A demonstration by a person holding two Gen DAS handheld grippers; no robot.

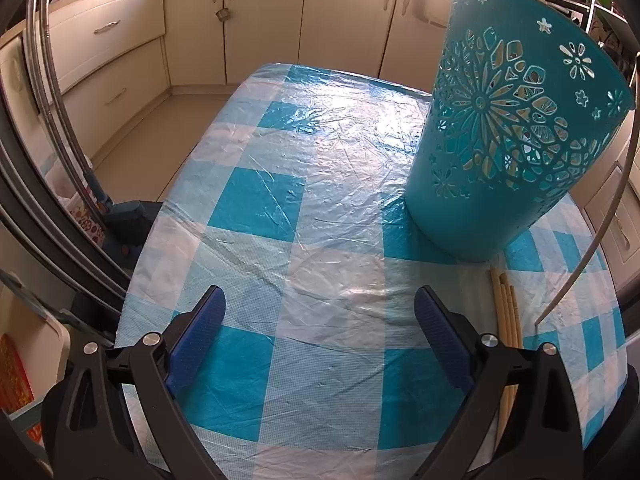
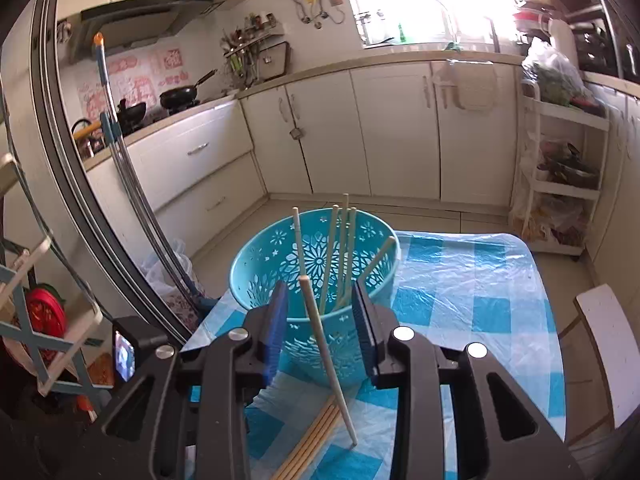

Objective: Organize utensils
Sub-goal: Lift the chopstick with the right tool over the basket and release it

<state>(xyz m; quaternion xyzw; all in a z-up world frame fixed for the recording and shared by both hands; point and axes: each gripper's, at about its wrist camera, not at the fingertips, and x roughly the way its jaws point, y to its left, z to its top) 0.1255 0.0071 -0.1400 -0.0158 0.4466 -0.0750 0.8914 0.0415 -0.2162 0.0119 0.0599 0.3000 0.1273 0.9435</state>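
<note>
A teal perforated basket (image 2: pixel 316 276) stands on the blue checked tablecloth (image 2: pixel 472 304) and holds several pale chopsticks (image 2: pixel 340 248). My right gripper (image 2: pixel 320 320) is open above the basket's near rim. A single white chopstick (image 2: pixel 328 360) stands tilted between its jaws, its lower end on the cloth; no pad touches it. Several wooden chopsticks (image 2: pixel 312 440) lie on the cloth in front of the basket. In the left wrist view the basket (image 1: pixel 508 132) is at upper right, the lying chopsticks (image 1: pixel 508 312) beside my right finger. My left gripper (image 1: pixel 320 320) is open and empty over the cloth (image 1: pixel 280 200).
Cream kitchen cabinets (image 2: pixel 360 128) line the far walls. A white shelf rack (image 2: pixel 560 168) stands at right, a white chair (image 2: pixel 608 352) by the table's right edge. A mop handle (image 2: pixel 120 152) leans at left beside the table's left edge (image 1: pixel 160 220).
</note>
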